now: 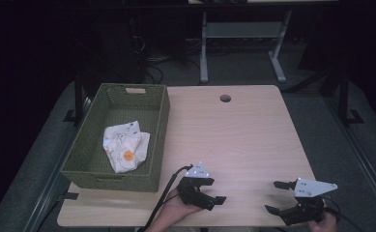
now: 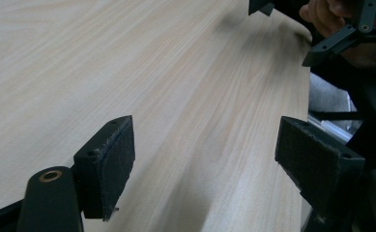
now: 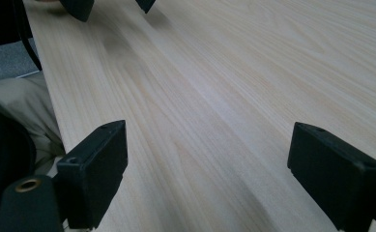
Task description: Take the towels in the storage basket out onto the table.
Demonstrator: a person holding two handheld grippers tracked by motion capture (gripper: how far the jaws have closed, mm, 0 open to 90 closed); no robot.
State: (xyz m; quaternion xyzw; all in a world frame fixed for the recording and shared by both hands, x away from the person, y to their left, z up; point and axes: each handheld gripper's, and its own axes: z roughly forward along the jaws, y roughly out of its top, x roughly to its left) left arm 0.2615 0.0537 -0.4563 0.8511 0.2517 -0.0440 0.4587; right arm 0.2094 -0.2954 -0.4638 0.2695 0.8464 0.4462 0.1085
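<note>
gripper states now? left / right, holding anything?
Left gripper: open, holding nothing, over bare table.
Right gripper: open, holding nothing, over the table.

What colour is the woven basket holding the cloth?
Olive green; the basket shows best in the high view.

1. The left claw (image 1: pixel 213 191) is sitting low near the person's edge, jaws spread wide, gripping nothing.
2. The right claw (image 1: pixel 276 196) is lying well apart from it, jaws spread wide too, pointing leftward.
</note>
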